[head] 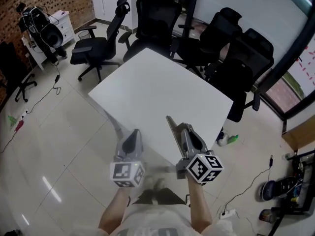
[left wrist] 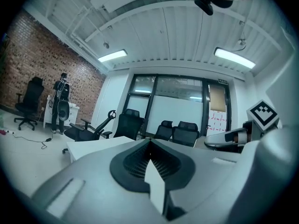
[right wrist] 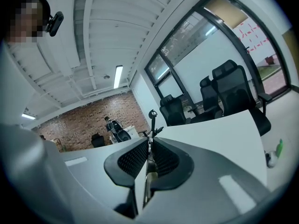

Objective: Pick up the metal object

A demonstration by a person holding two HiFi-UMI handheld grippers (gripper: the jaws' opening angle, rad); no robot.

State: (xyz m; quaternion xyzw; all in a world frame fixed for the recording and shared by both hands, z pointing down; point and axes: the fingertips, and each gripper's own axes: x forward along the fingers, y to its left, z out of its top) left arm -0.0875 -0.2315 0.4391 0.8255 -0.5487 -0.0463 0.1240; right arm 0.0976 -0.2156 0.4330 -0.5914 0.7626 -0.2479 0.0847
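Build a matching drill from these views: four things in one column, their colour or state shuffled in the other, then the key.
Things
1. left hand-held gripper
2. right hand-held gripper
3. table
4. office chairs

Colour or state
A. black
B. shut on the thin metal object
C. white
D. shut, nothing between its jaws

Pairs: 1-D, 2-B, 3-C, 4-A

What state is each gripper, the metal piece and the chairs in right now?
Left gripper: jaws together, nothing between them.
Right gripper: shut on the metal strip.
Metal strip: clamped edge-on between the right jaws, in the air above the white table.
Office chairs: upright, unoccupied.
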